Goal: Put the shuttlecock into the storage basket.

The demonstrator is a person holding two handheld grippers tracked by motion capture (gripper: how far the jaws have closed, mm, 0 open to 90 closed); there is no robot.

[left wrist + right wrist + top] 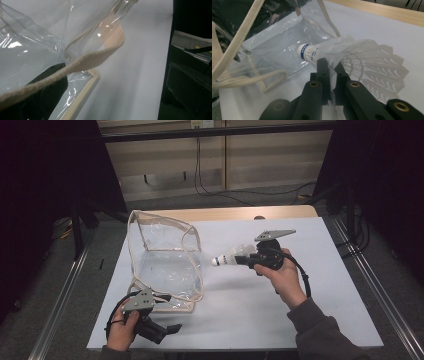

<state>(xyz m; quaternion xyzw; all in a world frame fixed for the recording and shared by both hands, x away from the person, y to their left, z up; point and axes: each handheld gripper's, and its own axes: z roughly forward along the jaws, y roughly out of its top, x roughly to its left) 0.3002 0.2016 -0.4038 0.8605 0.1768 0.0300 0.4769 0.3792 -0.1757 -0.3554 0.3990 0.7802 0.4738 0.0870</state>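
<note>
Black right gripper jaws pinch your white feather shuttlecock

Featherlight, crushable skirt; grip it gently near the cork.

The high view looked forward and down from above the person's side, taking in the whole white table. The left gripper view sat very close, low by the table's near left corner, staring into the clear bag and its cream strap. The right gripper view looked along its jaws, past the shuttlecock, at that same bag (shared by all three views).
</note>
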